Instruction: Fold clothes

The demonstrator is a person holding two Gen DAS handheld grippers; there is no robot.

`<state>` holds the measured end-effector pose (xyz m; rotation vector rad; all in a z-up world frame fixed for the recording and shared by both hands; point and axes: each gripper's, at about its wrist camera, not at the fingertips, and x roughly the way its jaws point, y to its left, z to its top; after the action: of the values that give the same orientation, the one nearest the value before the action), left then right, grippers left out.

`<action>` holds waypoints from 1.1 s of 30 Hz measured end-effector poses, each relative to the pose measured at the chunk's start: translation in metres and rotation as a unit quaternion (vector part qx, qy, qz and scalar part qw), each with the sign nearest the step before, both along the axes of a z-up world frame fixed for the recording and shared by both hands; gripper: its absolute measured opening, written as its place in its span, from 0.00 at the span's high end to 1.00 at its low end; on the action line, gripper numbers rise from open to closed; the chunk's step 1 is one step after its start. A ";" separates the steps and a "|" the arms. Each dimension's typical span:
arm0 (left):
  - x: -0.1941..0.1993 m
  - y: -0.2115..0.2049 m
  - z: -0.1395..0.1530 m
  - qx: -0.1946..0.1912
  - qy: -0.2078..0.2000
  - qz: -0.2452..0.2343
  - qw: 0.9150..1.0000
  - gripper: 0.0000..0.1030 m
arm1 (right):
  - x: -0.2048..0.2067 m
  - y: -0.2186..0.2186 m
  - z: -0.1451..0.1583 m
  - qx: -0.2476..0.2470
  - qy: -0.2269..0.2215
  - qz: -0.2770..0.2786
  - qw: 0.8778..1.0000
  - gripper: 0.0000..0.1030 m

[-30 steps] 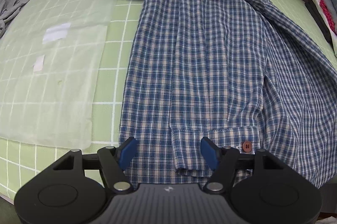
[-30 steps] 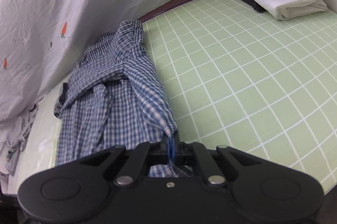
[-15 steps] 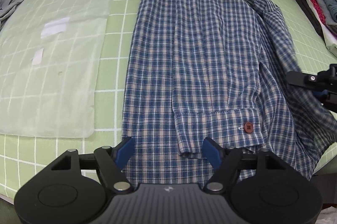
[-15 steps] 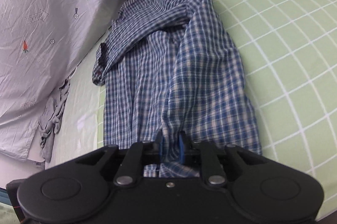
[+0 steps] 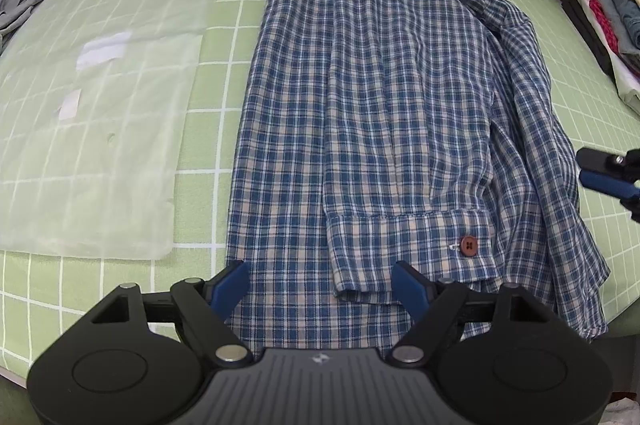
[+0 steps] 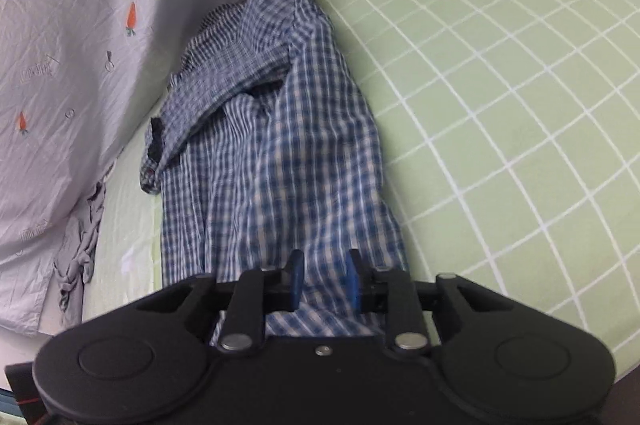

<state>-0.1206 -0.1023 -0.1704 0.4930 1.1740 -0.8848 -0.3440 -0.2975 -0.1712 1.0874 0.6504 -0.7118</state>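
While the plaid shirt (image 5: 384, 113) lies lengthwise on the green gridded mat (image 5: 224, 37) that covers the worktop, its collar end points toward twelve o'clock in the left wrist view and its hem sits at six o'clock, just under the left gripper (image 5: 320, 285). That gripper's blue fingers (image 5: 230, 283) are spread wide and opening further, straddling the hem and the end of a folded sleeve cuff (image 5: 412, 245) without pressing on either. One sleeve runs across the top of the shirt toward eleven o'clock; the other lies down the body, its brown button (image 5: 467, 245) near five o'clock.

At three o'clock in that view the right gripper (image 5: 608, 177) hovers at the shirt's rumpled side edge. In its own camera the right gripper (image 6: 323, 279) has its fingers (image 6: 296, 277) a little apart and opening, with loose plaid cloth between them; the pads do not appear to pinch it.

The fabric looks thin, light and limp, so it will likely drape, wrinkle and slide rather than hold a crease. A stack of folded clothes (image 5: 612, 21) waits at two o'clock. Sensible holds would be the two hem corners, or hem and shoulder along one side, pinching through all layers so the tucked sleeve travels with the body.
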 end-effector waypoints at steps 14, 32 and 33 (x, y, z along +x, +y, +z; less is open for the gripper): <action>0.006 0.022 0.004 0.006 0.013 0.033 0.999 0.23 | 0.014 0.020 0.005 0.076 -0.099 0.003 0.992 0.66; 0.101 -0.026 0.031 -0.051 -0.021 0.130 0.990 0.23 | 0.116 -0.084 0.059 -0.184 -0.006 0.127 0.975 0.00; 0.107 -0.030 0.032 -0.052 -0.025 0.132 0.990 0.22 | 0.123 -0.089 0.058 -0.189 0.000 0.122 0.974 0.00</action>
<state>-0.0132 -0.1325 -0.1381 0.2652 1.1110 -0.6967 -0.2213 -0.3867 -0.1128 0.6446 0.6061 -0.5922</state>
